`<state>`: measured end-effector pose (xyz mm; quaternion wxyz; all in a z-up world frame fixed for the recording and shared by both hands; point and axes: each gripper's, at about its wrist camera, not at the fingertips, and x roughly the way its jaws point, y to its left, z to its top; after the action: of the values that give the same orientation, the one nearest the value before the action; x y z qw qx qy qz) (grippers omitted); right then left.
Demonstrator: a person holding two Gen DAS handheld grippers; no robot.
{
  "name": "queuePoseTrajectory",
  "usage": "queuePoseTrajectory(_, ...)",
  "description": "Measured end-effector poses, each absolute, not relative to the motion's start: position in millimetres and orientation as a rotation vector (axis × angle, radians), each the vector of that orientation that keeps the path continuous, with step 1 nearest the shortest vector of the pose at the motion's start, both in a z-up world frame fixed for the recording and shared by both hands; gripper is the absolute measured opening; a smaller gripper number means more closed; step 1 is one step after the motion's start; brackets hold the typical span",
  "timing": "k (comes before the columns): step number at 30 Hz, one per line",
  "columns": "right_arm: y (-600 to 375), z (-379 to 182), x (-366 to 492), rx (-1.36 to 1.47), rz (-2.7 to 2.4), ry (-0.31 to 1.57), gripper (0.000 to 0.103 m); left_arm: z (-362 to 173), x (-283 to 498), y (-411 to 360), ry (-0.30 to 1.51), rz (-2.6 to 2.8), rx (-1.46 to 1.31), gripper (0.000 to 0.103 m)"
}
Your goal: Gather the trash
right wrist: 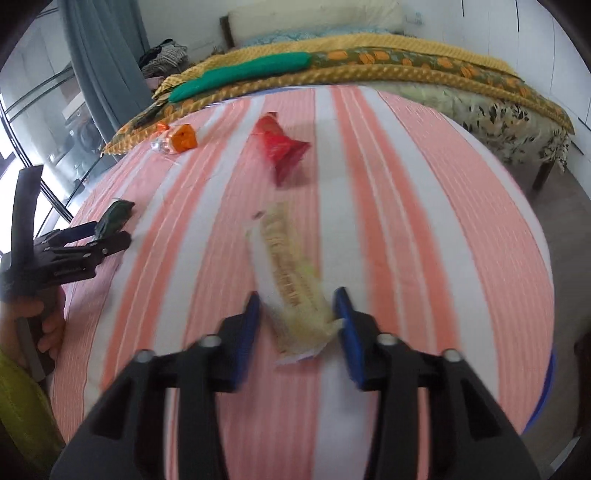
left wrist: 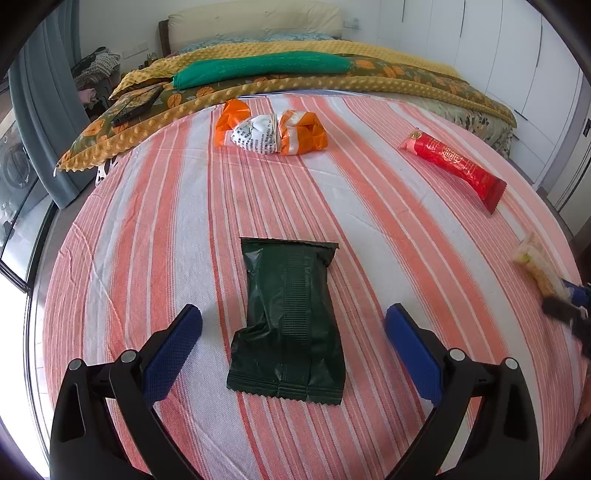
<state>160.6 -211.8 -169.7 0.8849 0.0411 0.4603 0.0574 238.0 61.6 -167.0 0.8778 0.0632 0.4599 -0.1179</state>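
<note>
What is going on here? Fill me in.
A person is collecting wrappers off a striped sheet with two handheld grippers. The left gripper is open around a dark green packet. The right gripper is open around a pale yellow wrapper. An orange bag and a red packet lie untouched.

A bed [left wrist: 155, 206] spread with an orange-and-white striped sheet fills the room. At its far end lie a yellow dotted blanket [left wrist: 332, 50], a green pillow [left wrist: 258, 68] and a cream headboard [left wrist: 255, 20]. Grey-blue curtains [left wrist: 40, 110] hang beside a bright window [right wrist: 22, 122] at left. White wardrobe doors [left wrist: 517, 55] line the right wall.
</note>
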Motion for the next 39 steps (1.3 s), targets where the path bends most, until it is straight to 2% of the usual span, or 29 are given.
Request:
queuePoseTrajectory(2,-198,-173,159,0.041,0.156,0.943,0.082,-167,238,62,0.959,-0.244,0.133,0.097)
queuePoseTrajectory(5,-186,-177,157,-0.059,0.144,0.947,0.086,-167,237,63,0.961,-0.241,0.133,0.097)
queuePoseTrajectory(14,-188,-179,157,-0.053,0.164,0.945,0.088,-166,218,70,0.962,-0.269,0.144,0.097)
queuePoseTrajectory(18,-206,-174,154,0.092,0.23,0.946,0.088,-165,212,74,0.963,-0.295,0.158,0.098)
queuePoseTrajectory(21,-220,-168,156,0.162,0.277,1.003,0.087,-164,209,75,0.972,-0.305,0.181,0.098)
queuePoseTrajectory(23,-221,-163,161,0.1,0.285,1.058,0.087,-162,211,75,0.982,-0.309,0.188,0.098)
queuePoseTrajectory(25,-214,-154,167,-0.038,0.289,1.076,0.081,-159,215,74,0.982,-0.312,0.181,0.098)
queuePoseTrajectory(27,-206,-151,177,-0.115,0.312,1.11,0.069,-157,220,73,0.992,-0.315,0.165,0.097)
queuePoseTrajectory(31,-197,-154,199,-0.176,0.32,1.179,0.062,-160,230,66,1.021,-0.312,0.179,0.089)
queuePoseTrajectory(32,-196,-157,203,-0.188,0.313,1.192,0.053,-160,230,64,1.02,-0.307,0.192,0.088)
queuePoseTrajectory(33,-196,-160,207,-0.206,0.299,1.216,0.041,-160,229,63,1.019,-0.31,0.192,0.084)
queuePoseTrajectory(35,-200,-165,209,-0.201,0.283,1.25,0.026,-158,229,61,1.016,-0.314,0.192,0.076)
queuePoseTrajectory(39,-210,-156,193,-0.138,0.289,1.22,0.022,-155,225,60,0.994,-0.324,0.189,0.052)
